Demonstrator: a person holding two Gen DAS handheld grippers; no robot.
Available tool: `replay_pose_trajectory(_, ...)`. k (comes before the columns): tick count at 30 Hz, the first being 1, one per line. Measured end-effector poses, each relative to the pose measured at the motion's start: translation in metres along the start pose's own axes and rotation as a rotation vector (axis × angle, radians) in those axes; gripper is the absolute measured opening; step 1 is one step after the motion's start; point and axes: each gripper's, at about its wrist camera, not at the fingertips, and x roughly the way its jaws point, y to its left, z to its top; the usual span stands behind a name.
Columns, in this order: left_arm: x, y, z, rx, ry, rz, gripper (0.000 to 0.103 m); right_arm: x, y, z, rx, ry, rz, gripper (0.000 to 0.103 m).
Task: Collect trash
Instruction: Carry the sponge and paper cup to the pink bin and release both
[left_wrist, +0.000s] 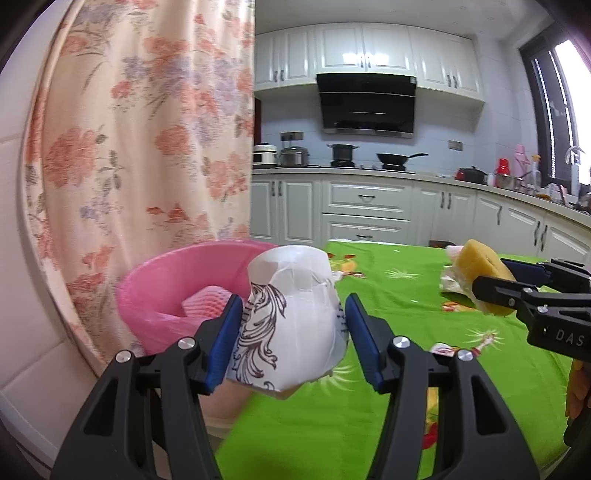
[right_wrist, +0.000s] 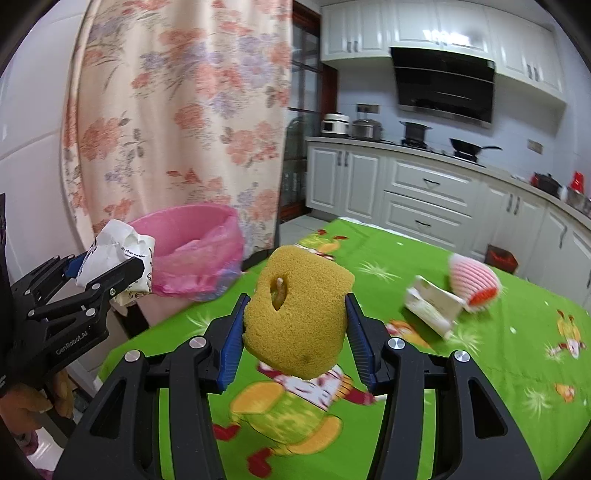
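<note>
My left gripper (left_wrist: 291, 328) is shut on a crumpled white paper cup (left_wrist: 295, 317) with a dark swirl print, held above the table's left edge, just right of the pink trash bin (left_wrist: 166, 280). A pink foam net (left_wrist: 203, 304) lies inside the bin. My right gripper (right_wrist: 295, 336) is shut on a yellow sponge (right_wrist: 295, 314) with a hole, held above the green tablecloth (right_wrist: 480, 369). The right gripper and sponge show in the left wrist view (left_wrist: 484, 277). The left gripper with the cup shows in the right wrist view (right_wrist: 110, 262), beside the bin (right_wrist: 192, 251).
On the table lie a crumpled white wrapper (right_wrist: 432, 304) and a pink-and-white foam net (right_wrist: 474, 282). A floral curtain (left_wrist: 147, 129) hangs behind the bin. Kitchen cabinets and a stove (left_wrist: 369, 162) stand beyond the table's far edge.
</note>
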Motion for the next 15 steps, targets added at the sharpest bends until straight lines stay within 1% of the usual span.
replay_pose_trajectory(7, 0.001, 0.037, 0.012, -0.019, -0.003, 0.066, 0.056, 0.019, 0.032, 0.018, -0.053, -0.003, 0.103, 0.049)
replay_pose_trajectory(10, 0.008, 0.059, 0.021, -0.047, 0.017, 0.095, 0.056, 0.028, 0.043, 0.03, -0.063, -0.015, 0.184, 0.049)
replay_pose_trajectory(13, 0.02, 0.081, 0.028, -0.069, 0.047, 0.111, 0.056, 0.041, 0.054, 0.043, -0.061, -0.028, 0.24, 0.049)
replay_pose_trajectory(15, 0.028, 0.098, 0.033, -0.091, 0.064, 0.128, 0.056, 0.054, 0.061, 0.053, -0.056, -0.021, 0.274, 0.049)
